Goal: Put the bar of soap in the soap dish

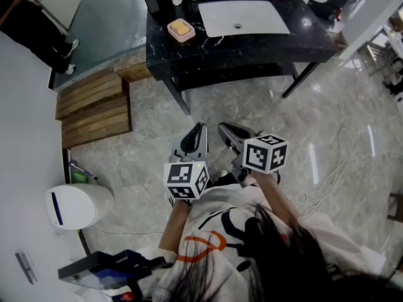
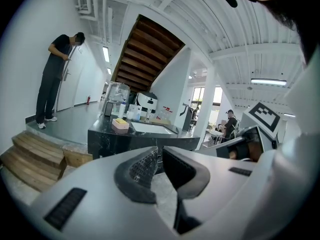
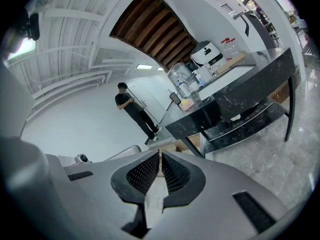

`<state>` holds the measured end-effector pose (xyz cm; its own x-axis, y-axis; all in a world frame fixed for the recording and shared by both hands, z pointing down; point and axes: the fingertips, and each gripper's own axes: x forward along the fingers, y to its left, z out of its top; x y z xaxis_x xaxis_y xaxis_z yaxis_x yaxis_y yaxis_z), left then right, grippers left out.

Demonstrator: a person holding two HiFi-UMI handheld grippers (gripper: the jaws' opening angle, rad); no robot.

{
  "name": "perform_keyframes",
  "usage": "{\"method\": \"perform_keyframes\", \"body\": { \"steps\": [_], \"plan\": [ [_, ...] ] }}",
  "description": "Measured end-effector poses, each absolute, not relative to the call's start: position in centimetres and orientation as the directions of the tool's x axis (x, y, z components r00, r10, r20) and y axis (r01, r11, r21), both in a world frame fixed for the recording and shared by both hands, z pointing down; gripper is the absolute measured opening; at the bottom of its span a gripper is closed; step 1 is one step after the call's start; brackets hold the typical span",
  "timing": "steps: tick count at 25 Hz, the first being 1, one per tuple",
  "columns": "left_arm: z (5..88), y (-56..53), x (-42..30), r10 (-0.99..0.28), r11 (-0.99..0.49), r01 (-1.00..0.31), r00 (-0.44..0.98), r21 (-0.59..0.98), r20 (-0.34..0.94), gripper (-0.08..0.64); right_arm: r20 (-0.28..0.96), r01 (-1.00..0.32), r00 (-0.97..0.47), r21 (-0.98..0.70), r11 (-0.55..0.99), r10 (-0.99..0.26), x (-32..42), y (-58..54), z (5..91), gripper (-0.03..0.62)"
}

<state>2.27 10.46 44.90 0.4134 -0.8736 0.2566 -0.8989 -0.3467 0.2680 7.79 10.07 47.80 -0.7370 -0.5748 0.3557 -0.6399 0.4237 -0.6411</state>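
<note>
At the desk's (image 1: 252,46) left end the yellow soap (image 1: 180,26) seems to lie already in the pink dish (image 1: 187,38), though it is small from here. Well short of it, the left hand-held gripper (image 1: 199,127) and right hand-held gripper (image 1: 224,129) point slightly down, side by side, both closed and empty, likely because nothing needs carrying.

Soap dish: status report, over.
Left gripper, right gripper shut, empty, back from black counter. Yellow soap bar in pink soap dish, beside sink. Nothing blocking the approach.
</note>
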Motion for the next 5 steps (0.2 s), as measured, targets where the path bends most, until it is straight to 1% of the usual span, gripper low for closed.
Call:
{"method": "perform_keyframes", "body": {
  "steps": [5],
  "plan": [
    [45.1, 10.24, 2.3, -0.87, -0.354, -0.897, 0.42, 0.265, 0.258, 0.032, 0.359, -0.644, -0.732, -0.642, 0.417, -0.579, 7.85, 9.84, 48.07, 0.025]
  ]
}}
